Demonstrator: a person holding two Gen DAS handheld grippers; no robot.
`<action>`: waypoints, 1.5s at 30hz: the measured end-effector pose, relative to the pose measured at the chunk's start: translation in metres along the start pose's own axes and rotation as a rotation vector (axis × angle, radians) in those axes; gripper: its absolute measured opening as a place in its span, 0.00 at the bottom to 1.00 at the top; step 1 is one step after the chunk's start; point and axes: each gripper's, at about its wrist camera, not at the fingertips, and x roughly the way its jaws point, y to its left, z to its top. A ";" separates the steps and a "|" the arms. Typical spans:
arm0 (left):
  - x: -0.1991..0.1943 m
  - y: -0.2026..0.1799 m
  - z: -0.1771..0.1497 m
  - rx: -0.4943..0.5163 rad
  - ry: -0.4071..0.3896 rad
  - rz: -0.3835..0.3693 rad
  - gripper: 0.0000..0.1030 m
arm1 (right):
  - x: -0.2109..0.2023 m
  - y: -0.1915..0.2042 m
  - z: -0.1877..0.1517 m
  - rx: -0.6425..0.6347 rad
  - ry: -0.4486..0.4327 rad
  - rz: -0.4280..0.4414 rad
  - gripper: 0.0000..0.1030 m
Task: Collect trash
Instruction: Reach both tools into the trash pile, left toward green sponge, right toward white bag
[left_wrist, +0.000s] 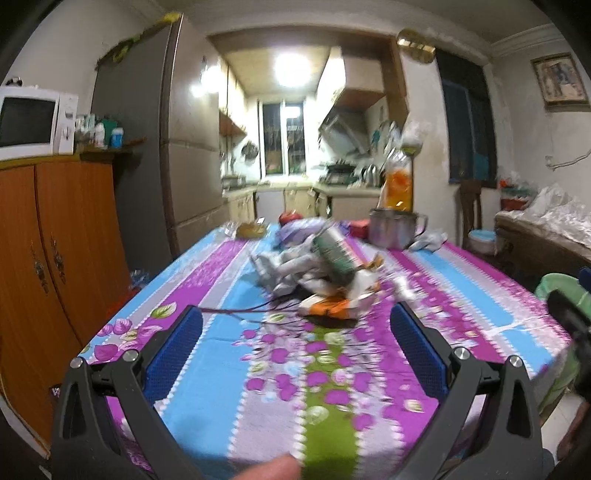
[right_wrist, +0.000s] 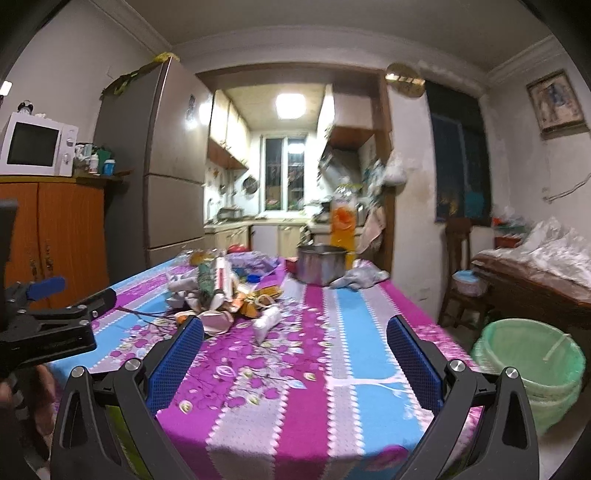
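Both my tongs, left and right, gape empty; trash pile sits mid-table, bin right of table; loose wrappers may scatter if I grab carelessly.

Trash pile on table, bin right

You are in a lived-in home, in the dining area that opens onto a kitchen. The landmark is the tabletop with its floral cloth. Left of it stand a tall refrigerator and a wooden cabinet carrying a microwave. Beyond its far end, the kitchen shows wall cupboards, a range hood and a window. To its right, a framed picture hangs above a lined bin.
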 end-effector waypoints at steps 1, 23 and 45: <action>0.008 0.006 0.002 -0.008 0.024 0.005 0.95 | 0.010 -0.001 0.004 0.010 0.025 0.020 0.96; 0.206 0.022 0.042 -0.415 0.530 -0.468 0.52 | 0.179 0.005 0.009 0.105 0.387 0.239 0.96; 0.181 0.029 0.035 -0.309 0.463 -0.447 0.16 | 0.295 0.004 0.002 0.179 0.657 0.259 0.58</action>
